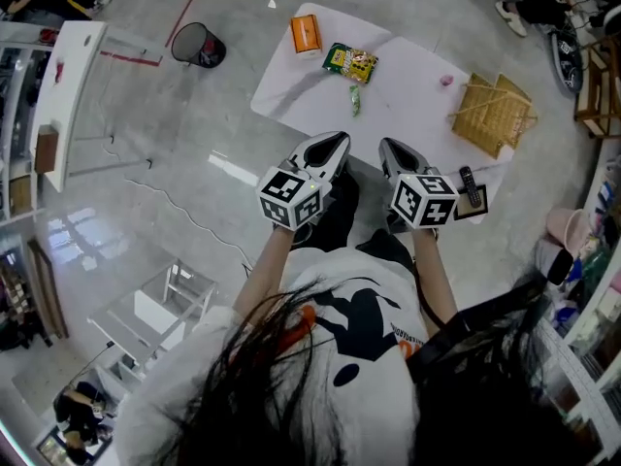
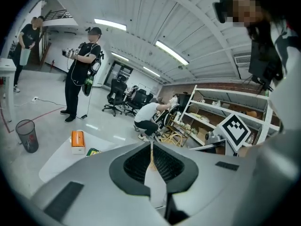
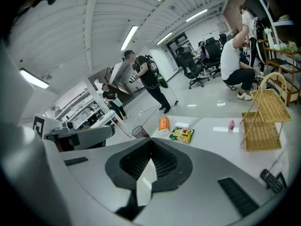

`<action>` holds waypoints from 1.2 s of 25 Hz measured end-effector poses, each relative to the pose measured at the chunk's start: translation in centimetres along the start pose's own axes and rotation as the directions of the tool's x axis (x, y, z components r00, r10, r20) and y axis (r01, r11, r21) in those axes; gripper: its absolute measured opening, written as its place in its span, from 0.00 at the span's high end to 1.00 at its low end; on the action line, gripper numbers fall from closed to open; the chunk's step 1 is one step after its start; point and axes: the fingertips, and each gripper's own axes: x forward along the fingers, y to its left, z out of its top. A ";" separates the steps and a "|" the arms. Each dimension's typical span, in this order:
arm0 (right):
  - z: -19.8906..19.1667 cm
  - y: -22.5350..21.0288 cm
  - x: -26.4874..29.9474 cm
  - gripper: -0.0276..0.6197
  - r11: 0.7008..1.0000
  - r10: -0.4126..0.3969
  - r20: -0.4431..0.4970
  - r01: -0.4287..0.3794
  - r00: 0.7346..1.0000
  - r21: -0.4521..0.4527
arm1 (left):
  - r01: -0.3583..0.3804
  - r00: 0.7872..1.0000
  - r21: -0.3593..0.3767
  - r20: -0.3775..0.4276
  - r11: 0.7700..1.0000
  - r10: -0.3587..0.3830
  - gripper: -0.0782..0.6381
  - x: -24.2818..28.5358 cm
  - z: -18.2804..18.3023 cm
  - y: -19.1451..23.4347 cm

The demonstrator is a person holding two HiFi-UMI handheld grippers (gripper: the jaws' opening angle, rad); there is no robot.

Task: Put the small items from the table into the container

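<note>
Both grippers at the near edge of the counter (image 1: pixel 408 115), before any pick. The left gripper (image 1: pixel 336 144) and right gripper (image 1: pixel 387 149) were closed with nothing between the jaws. The small items lay well ahead of them: an orange box (image 1: pixel 306 33) farthest off, a snack packet (image 1: pixel 350 62) and a small green piece (image 1: pixel 355 100) nearer, and a pink bottle (image 1: pixel 446 81) ahead of the right gripper. The wicker basket (image 1: pixel 493 115), probably the container, stood ahead and to that gripper's right. All looked light. The box was probably stiff and best taken across its narrow sides. The packet was probably soft and slippery, so an edge pinch would suit it. The head view alone showed the green piece. The right gripper view showed the bottle upright near the basket. The left gripper view showed only the box and a packet corner.
</note>
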 end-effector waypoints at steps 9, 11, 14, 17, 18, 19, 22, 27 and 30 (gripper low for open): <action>-0.3 -3.2 10.7 0.93 0.995 -0.093 -0.047 0.094 0.995 0.025 | 0.040 0.994 -0.020 -0.097 0.999 -0.042 0.87 3.4 -1.1 9.5; -0.9 -4.3 12.8 0.93 0.994 -0.108 -0.068 0.110 0.992 0.023 | 0.054 0.992 -0.023 -0.113 0.998 -0.056 0.87 4.5 -1.6 11.3; -2.1 -6.3 15.8 0.93 0.990 -0.136 -0.106 0.139 0.985 0.021 | 0.065 0.989 -0.029 -0.131 0.997 -0.068 0.87 6.3 -2.4 14.0; -3.4 -8.5 18.4 0.93 0.986 -0.160 -0.143 0.164 0.977 0.017 | 0.073 0.987 -0.035 -0.144 0.997 -0.077 0.87 7.9 -3.4 16.2; -4.1 -9.2 19.1 0.93 0.985 -0.167 -0.157 0.171 0.973 0.016 | 0.074 0.986 -0.038 -0.149 0.997 -0.079 0.87 8.4 -3.9 16.7; -4.8 -9.8 19.9 0.93 0.984 -0.172 -0.174 0.177 0.970 0.013 | 0.075 0.985 -0.040 -0.154 0.996 -0.080 0.87 8.9 -4.4 17.3; -7.3 -11.8 22.5 0.93 0.982 -0.183 -0.244 0.187 0.952 -0.008 | 0.078 0.982 -0.053 -0.171 0.996 -0.086 0.87 10.5 -6.1 19.0; -11.5 -14.4 25.9 0.93 0.974 -0.227 -0.365 0.210 0.903 -0.087 | 0.090 0.973 -0.066 -0.205 0.994 -0.102 0.87 12.5 -9.0 21.2; -13.7 -15.0 27.4 0.78 0.978 -0.207 -0.417 0.189 0.885 -0.085 | 0.085 0.970 -0.078 -0.221 0.993 -0.100 0.87 12.9 -10.6 22.2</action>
